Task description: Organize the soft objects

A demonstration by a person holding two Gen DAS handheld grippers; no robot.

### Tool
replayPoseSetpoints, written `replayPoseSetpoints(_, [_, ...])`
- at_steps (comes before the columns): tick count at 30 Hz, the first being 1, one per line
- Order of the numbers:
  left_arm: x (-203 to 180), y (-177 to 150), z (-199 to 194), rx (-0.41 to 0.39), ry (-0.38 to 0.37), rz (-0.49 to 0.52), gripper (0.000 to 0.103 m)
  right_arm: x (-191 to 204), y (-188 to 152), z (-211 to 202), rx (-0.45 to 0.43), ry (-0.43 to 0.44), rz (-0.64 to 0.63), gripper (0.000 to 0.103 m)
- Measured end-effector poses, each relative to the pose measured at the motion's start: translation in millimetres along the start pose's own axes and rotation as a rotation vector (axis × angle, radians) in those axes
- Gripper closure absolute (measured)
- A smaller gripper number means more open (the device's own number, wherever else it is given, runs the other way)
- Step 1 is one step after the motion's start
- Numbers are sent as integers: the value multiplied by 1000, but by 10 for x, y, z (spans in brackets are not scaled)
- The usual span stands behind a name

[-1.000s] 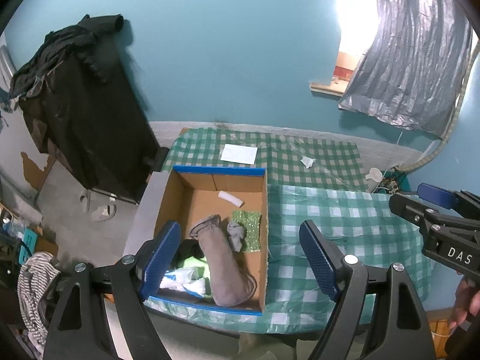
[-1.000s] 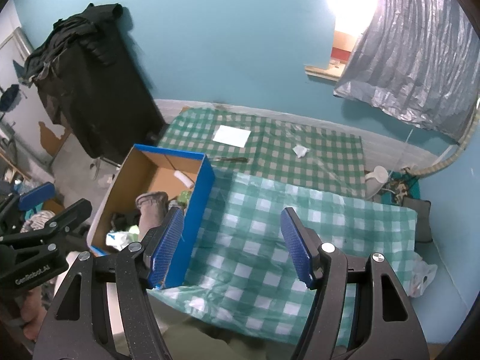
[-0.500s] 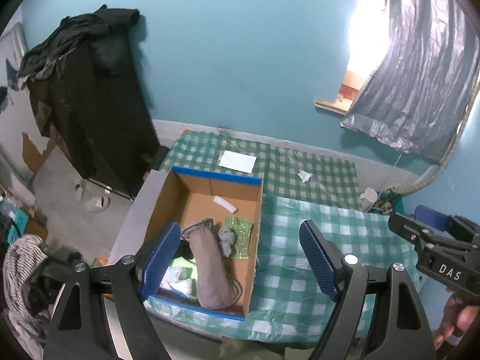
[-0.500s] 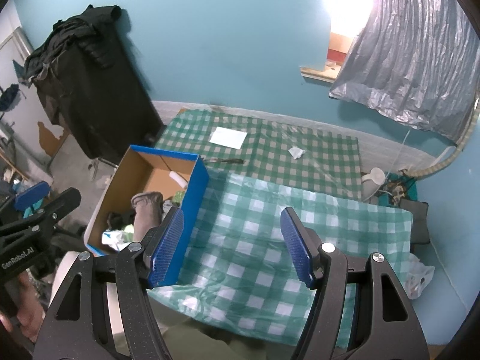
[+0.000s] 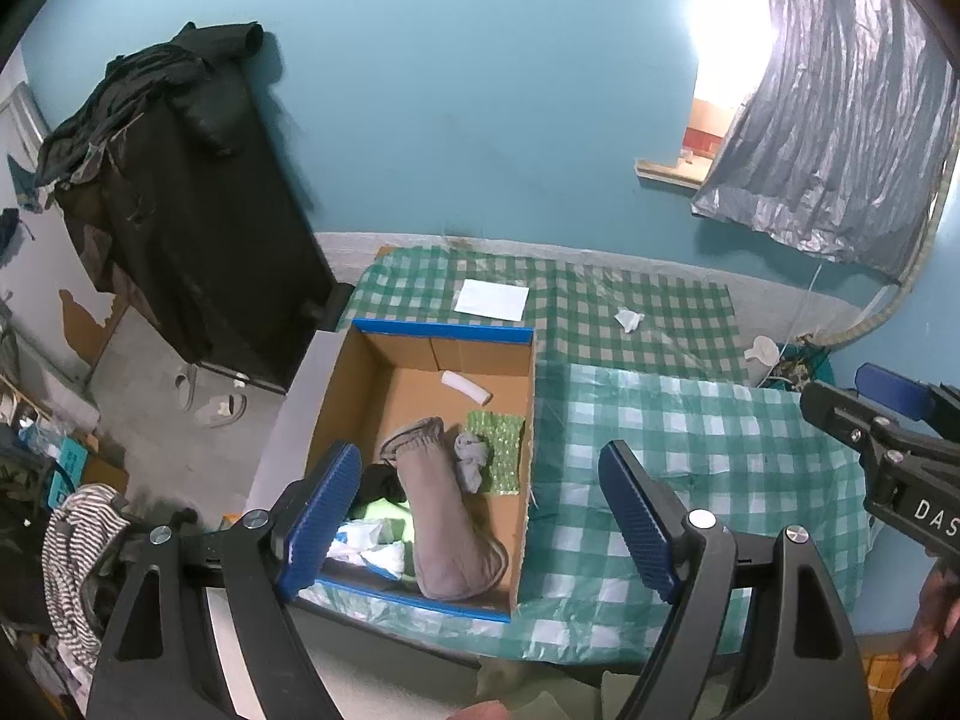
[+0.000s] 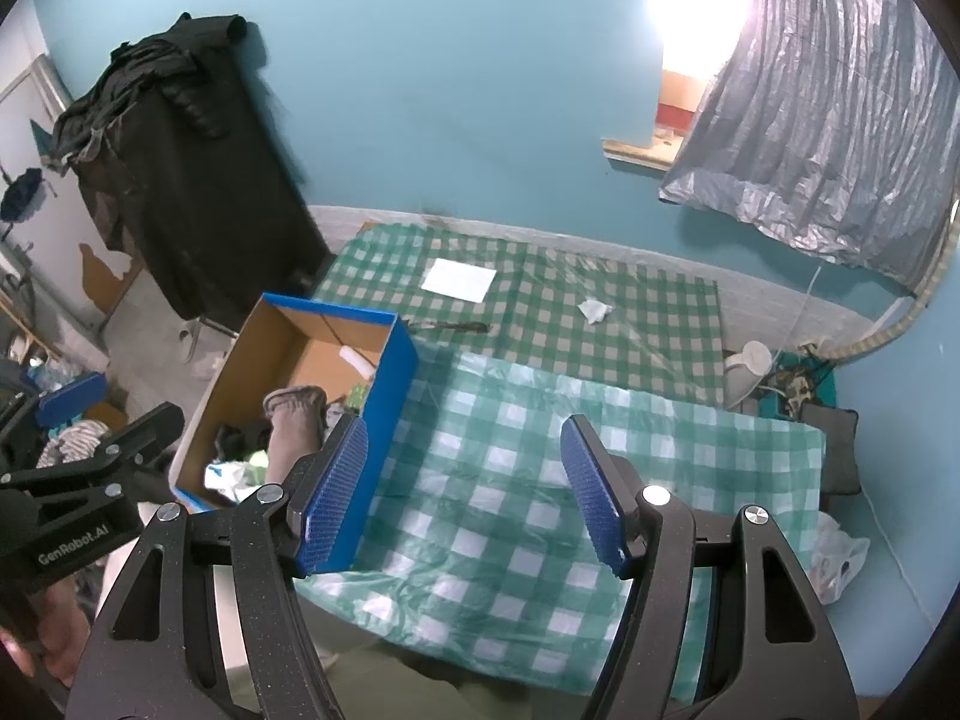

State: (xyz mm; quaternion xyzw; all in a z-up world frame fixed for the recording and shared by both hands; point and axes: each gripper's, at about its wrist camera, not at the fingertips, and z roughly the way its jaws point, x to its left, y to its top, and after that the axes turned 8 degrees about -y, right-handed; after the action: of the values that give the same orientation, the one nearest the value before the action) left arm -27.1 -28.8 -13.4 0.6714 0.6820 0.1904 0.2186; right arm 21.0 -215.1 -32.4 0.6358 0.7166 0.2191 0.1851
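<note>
A cardboard box [image 5: 372,384] with blue edges stands at the left end of a bed covered in green checked cloth [image 5: 690,456]. Inside lie a long grey-brown sock [image 5: 444,516], a small grey sock [image 5: 471,459], a green sponge-like pad [image 5: 501,450], a white roll [image 5: 467,387], black cloth and white and light-green items. My left gripper [image 5: 480,516] hangs open high above the box's near end, nothing between its fingers. My right gripper [image 6: 465,486] is open above the cloth, right of the box [image 6: 390,372], also with nothing in it.
A white sheet of paper [image 5: 492,299] and a crumpled tissue [image 5: 627,319] lie on the far checked cloth. A dark slim object [image 6: 447,327] lies behind the box. A black clothes-draped rack [image 5: 174,204] stands left, slippers [image 5: 219,411] on the floor, a striped cloth [image 5: 78,546] at lower left.
The left wrist view shifted slightly, then came back: the box sits a touch higher in the picture than a second ago. Both grippers' jaws kept their width. The right view barely changed.
</note>
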Motion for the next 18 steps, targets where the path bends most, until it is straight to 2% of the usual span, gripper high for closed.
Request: replayPoseSetpoints(18, [-83, -51, 48, 32, -4, 4, 20, -63, -17, -1, 6, 1, 0, 36])
